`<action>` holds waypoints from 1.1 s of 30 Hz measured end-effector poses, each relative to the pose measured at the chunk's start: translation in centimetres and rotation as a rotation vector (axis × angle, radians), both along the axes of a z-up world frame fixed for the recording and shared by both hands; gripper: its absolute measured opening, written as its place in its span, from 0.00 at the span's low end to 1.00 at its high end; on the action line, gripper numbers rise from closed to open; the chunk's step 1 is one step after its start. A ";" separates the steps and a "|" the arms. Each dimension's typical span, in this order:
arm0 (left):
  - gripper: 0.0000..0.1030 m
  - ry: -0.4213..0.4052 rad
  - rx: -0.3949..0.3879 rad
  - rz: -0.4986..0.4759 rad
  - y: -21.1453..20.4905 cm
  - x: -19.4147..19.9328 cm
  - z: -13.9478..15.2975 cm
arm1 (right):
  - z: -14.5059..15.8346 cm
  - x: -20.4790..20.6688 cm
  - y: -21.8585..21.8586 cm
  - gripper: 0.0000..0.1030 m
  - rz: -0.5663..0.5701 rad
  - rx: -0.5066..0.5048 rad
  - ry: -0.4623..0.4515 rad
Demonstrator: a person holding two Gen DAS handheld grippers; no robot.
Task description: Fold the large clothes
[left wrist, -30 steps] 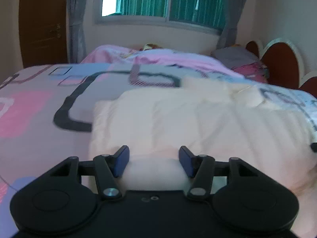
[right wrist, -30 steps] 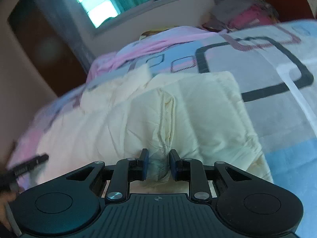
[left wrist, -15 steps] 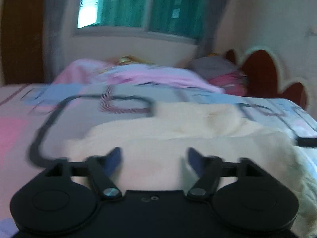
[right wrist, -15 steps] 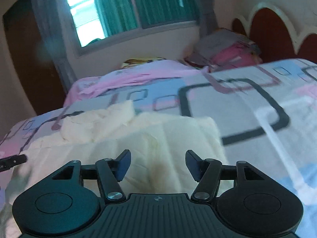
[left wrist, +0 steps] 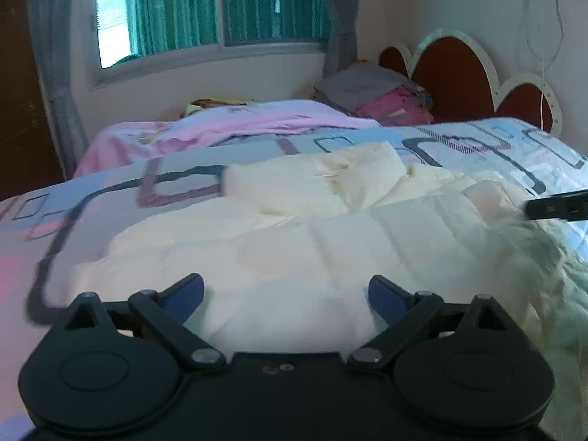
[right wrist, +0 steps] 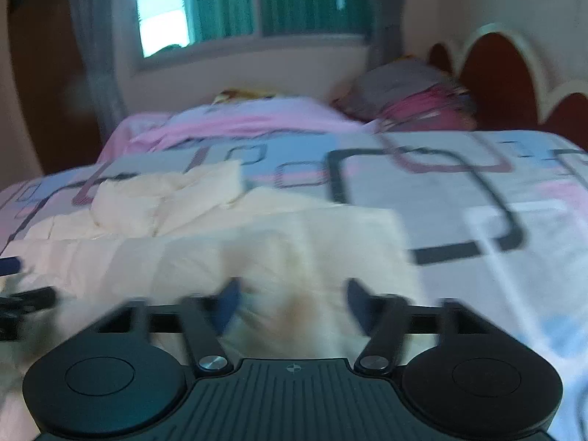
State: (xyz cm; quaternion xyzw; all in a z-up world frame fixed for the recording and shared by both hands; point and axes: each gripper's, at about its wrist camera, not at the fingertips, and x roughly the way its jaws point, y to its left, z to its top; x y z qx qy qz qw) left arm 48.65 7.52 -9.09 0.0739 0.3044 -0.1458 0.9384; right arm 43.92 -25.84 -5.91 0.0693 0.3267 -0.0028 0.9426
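A large cream garment [left wrist: 312, 242] lies folded and rumpled on the patterned bed cover [left wrist: 110, 191]. My left gripper [left wrist: 284, 283] hovers just over its near edge with the jaws opening wide; the cloth lies below them and the pads do not press on it. In the right wrist view the same garment [right wrist: 220, 257] spreads to the left. My right gripper [right wrist: 292, 286], blurred, is over the garment's near right part, its jaws opening, with cloth between them but not pinched. A finger of the right gripper [left wrist: 555, 207] shows at the far right of the left wrist view.
A pink blanket [left wrist: 228, 125] is heaped at the far side of the bed, with grey and pink pillows [left wrist: 375, 92] by the red scalloped headboard [left wrist: 455, 73]. A window with green curtains [left wrist: 205, 3] is behind. The bed cover [right wrist: 459, 191] stretches to the right.
Both grippers have let go of the cream cloth and their jaws have spread wide. The left gripper has drawn back and rolled a little; the right view has turned level.
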 end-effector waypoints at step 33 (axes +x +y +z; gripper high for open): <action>0.92 -0.033 0.047 0.301 3.5 -28.0 3.3 | 2.9 -27.6 -8.2 0.69 0.036 0.093 -0.006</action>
